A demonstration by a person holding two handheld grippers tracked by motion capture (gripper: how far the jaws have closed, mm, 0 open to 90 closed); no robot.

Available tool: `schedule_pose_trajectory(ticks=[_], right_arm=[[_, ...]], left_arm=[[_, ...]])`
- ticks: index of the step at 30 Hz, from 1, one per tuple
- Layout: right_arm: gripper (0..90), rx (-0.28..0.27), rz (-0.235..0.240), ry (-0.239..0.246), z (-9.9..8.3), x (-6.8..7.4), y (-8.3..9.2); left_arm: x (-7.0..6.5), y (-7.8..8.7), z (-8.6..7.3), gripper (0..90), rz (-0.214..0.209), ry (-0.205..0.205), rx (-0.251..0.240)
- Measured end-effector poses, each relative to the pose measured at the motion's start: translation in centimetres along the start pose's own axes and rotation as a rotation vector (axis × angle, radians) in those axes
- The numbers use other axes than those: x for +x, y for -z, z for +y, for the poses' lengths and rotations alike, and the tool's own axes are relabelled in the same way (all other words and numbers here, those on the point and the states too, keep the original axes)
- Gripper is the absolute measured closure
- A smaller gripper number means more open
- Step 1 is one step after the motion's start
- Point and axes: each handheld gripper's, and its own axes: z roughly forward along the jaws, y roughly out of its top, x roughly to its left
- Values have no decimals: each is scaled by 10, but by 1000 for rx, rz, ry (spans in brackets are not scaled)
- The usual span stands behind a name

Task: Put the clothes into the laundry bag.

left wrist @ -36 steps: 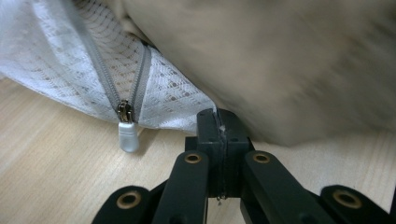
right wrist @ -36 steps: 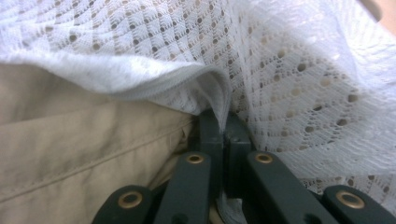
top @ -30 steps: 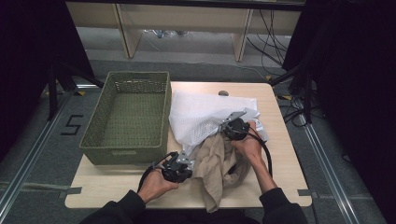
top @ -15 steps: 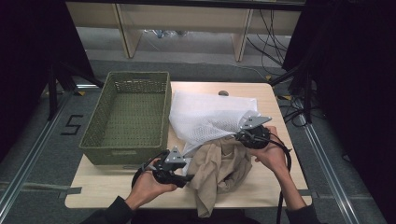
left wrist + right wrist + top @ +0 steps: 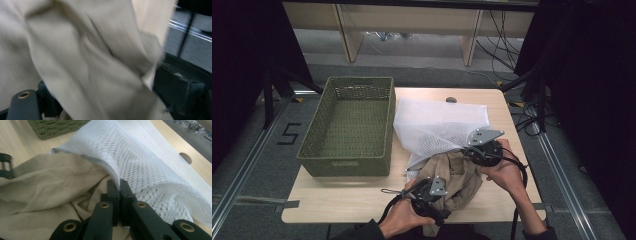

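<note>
A beige garment (image 5: 457, 175) lies bunched at the table's front, its upper part at the mouth of a white mesh bag (image 5: 437, 125). My right gripper (image 5: 466, 150) is shut on the bag's zipped rim and holds it raised over the garment; in the right gripper view the jaws (image 5: 120, 186) pinch the mesh bag (image 5: 150, 165) above the beige garment (image 5: 50, 185). My left gripper (image 5: 439, 200) sits at the garment's lower left. Its jaws have just been opening and stand wide (image 5: 100, 100), with the blurred beige garment (image 5: 75, 50) draped loosely between them.
A green woven basket (image 5: 352, 125) stands on the left half of the wooden table (image 5: 337, 200), close to the bag; its corner (image 5: 55, 127) appears in the right gripper view. A small hole (image 5: 451, 99) is in the tabletop behind the bag. Cables and shelving lie beyond the table.
The left gripper has let go of the garment and moved right along the front edge. The right gripper has lifted the bag's rim up and to the right.
</note>
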Motion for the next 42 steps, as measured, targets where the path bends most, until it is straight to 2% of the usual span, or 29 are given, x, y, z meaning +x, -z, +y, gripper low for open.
schedule_pose_trajectory(ticks=[1, 2, 3, 4, 5, 7, 8, 9, 10, 11, 12, 13, 15, 16, 18, 20, 22, 24, 26, 28, 29, 30, 32, 34, 35, 36, 39, 40, 42], right_arm=[[900, 2, -2, 2, 0, 1, 0], [900, 1, -1, 12, 0, 1, -1], [900, 0, 0, 12, 0, 1, -1], [900, -4, 0, 14, 0, 1, 0], [900, -6, 3, 1, 1, 2, 2], [900, -29, 1, 14, 5, 3, 8], [900, -43, -12, 26, 7, 2, 12], [900, -57, 0, 7, 9, 3, 16], [900, -75, 5, 20, 13, 3, 21], [900, -93, -2, 14, 16, 5, 27], [900, -102, -6, 18, 18, 5, 30], [900, -122, 3, 27, 20, 6, 35], [900, -137, 5, 16, 22, 7, 40], [900, -135, 9, 22, 22, 8, 41], [900, -118, 0, 20, 19, 8, 38], [900, -96, 15, 13, 12, 8, 31], [900, -63, 30, 1, 4, 8, 22], [900, -43, 34, -10, -4, 8, 14], [900, -15, 47, -30, -9, 6, 10], [900, -7, 52, -41, -12, 5, 8], [900, -14, 34, -42, -14, 5, 6], [900, -8, 44, -37, -15, 5, 5], [900, -12, 37, -39, -17, 4, 4], [900, -6, 35, -49, -17, 4, 4], [900, -4, 40, -43, -17, 4, 4], [900, -3, 37, -48, -17, 4, 4], [900, -3, 39, -36, -16, 3, 3], [900, 3, 36, -46, -16, 4, 3], [900, 4, 36, -45, -17, 5, 2]], left_arm=[[2, -2, 2, 363, 6, -31, -5], [4, -2, 5, 472, 3, -40, -40], [7, -2, 9, 627, 6, -31, -70], [10, 1, 14, 740, 21, -9, -97], [12, 3, 19, 799, 30, -9, -107], [18, 11, 32, 837, 67, -8, -143], [20, 15, 36, 849, 83, 7, -170], [24, 21, 43, 854, 99, 28, -206], [30, 28, 51, 858, 130, 42, -232], [35, 32, 55, 860, 137, 57, -260], [42, 35, 61, 862, 179, 72, -279], [47, 35, 63, 862, 196, 75, -287], [61, 25, 65, 854, 227, 122, -290], [68, 17, 62, 843, 229, 164, -305], [75, 0, 56, 795, 202, 263, -323], [76, -7, 51, 748, 169, 281, -330], [75, -5, 48, 688, 165, 269, -321], [74, 0, 45, 573, 144, 285, -327], [73, 7, 41, 446, 116, 276, -304], [69, 13, 36, 353, 112, 262, -282], [68, 16, 32, 313, 110, 254, -272], [67, 20, 29, 281, 102, 250, -263], [62, 29, 21, 222, 110, 234, -231], [57, 37, 11, 170, 85, 206, -186], [55, 39, 8, 163, 89, 202, -169], [54, 43, 2, 165, 99, 171, -139], [47, 44, -10, 163, 107, 181, -87], [46, 43, -14, 164, 91, 176, -66], [41, 39, -21, 163, 94, 166, -23]])
